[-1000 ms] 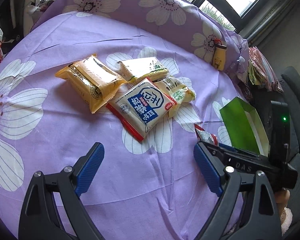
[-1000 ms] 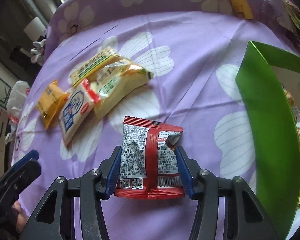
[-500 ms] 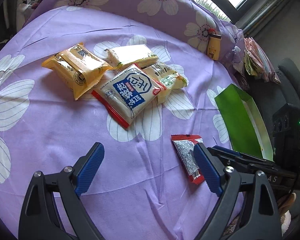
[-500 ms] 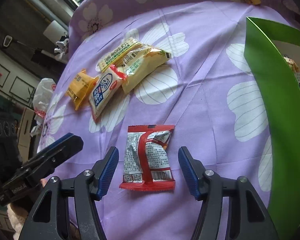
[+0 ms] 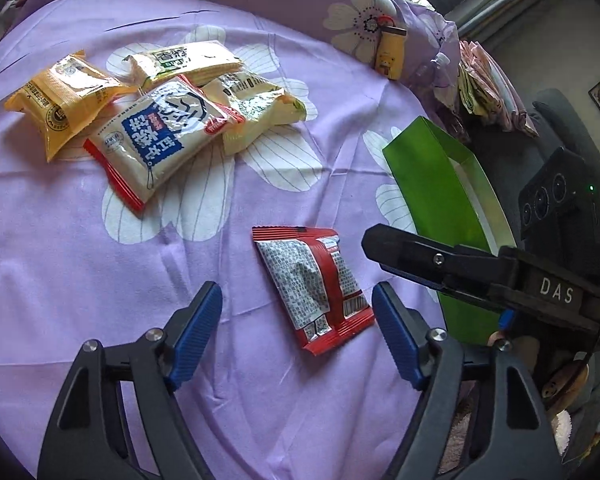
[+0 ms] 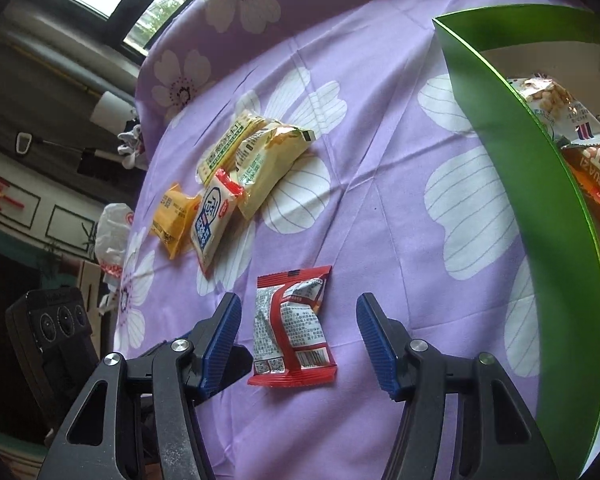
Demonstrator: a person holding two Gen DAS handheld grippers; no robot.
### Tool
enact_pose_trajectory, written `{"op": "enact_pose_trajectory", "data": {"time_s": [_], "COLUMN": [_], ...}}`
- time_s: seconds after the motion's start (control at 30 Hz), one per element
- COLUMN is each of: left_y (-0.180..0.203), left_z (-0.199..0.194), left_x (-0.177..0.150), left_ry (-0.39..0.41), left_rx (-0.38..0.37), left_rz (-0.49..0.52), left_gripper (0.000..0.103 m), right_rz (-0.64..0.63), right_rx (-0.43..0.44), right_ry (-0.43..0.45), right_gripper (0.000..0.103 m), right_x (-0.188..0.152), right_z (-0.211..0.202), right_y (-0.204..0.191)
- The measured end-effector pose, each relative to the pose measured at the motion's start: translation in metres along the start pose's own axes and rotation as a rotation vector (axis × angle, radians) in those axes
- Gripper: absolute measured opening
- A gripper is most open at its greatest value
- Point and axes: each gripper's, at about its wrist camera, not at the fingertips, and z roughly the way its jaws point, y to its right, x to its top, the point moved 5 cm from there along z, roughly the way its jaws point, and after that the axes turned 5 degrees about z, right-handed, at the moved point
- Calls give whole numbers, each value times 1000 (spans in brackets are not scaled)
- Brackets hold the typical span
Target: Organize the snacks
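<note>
left gripper (image 5: 296,330): pitched steeply down at the purple flowered cloth (image 5: 80,264). Fingers (image 5: 196,332) spread, pinching nothing; they have just been closing in. The red snack packet (image 5: 312,288) lies flat in the gap, nearer the right-side pad, no pad pressing on it.
right gripper (image 6: 298,344): also tilted down hard, beside the left one. Fingers (image 6: 374,344) spread, holding nothing. They opened within the last second, now clear of the packet on both sides.
red snack packet (image 6: 292,330): flat on the cloth, printed back side up, red sealed seam toward the cameras. Sits between both pairs of pads at once, touched by neither.
gripper overlap: in the left wrist view a black finger of the right gripper (image 5: 420,256) reaches in from the right, its tip just beside the packet's far corner. In the right wrist view the left gripper's body (image 6: 56,332) shows at lower left, one blue-padded finger just behind the right gripper's left-side pad.
green box (image 6: 540,184): open top, stands on the cloth to the right of the packet, near but apart. Several snack packs (image 6: 580,140) already inside.
loose pile (image 5: 160,112): four packs clustered farther back on the cloth, well apart from the red one: orange pack (image 5: 64,96), white-and-blue pack (image 5: 164,132), two pale yellow ones partly under it.
hands: not clearly in view, only the gripper frames.
</note>
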Motion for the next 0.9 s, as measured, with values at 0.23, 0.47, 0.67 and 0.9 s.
{"op": "enact_pose_trajectory", "data": {"time_s": [0.23, 0.47, 0.67, 0.9], "left_y": [8, 17, 20, 42], "left_z": [16, 24, 25, 14], "left_x": [-1, 0, 1, 12], "left_ry": [-36, -20, -7, 43], "left_rx": [-41, -6, 25, 34], "left_rz": [-9, 39, 63, 121], "left_gripper": [59, 52, 45, 43], "right_rz": [54, 51, 20, 5], "right_rx": [21, 77, 23, 12], "right_ry": [-62, -112, -101, -43], "right_gripper": [61, 56, 47, 46], "right_x": [-1, -5, -6, 0], "right_z": [18, 30, 32, 12], "right_y": [10, 3, -1, -3]}}
